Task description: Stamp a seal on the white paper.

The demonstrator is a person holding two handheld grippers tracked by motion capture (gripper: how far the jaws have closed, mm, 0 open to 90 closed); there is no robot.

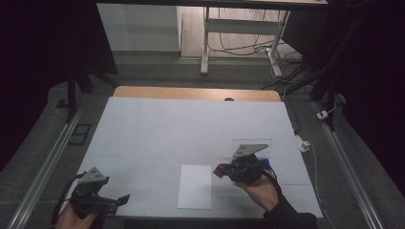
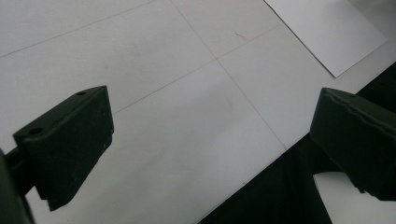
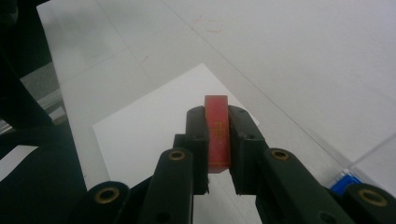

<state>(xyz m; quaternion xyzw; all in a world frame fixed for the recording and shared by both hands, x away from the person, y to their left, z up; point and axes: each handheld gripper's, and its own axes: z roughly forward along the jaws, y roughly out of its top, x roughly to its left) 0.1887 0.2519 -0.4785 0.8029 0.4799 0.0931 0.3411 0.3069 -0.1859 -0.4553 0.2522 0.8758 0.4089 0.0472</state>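
Red flat block (image 3: 217, 133) was pinched edge-on in the right gripper (image 3: 217, 154), above the white paper sheet (image 1: 195, 186) on the worktop (image 1: 191, 129) — thin hold, could twist loose. Left gripper (image 2: 210, 140) jaws stood apart, empty.

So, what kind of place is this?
Probably a lab or recording workspace: a white-covered table, hand-held grippers (the right gripper clamps a red block), and a cabled desk frame behind.

One camera looks down from above the table (image 1: 191, 124); two ride close along the grippers, sharing the white sheet (image 1: 195, 186).
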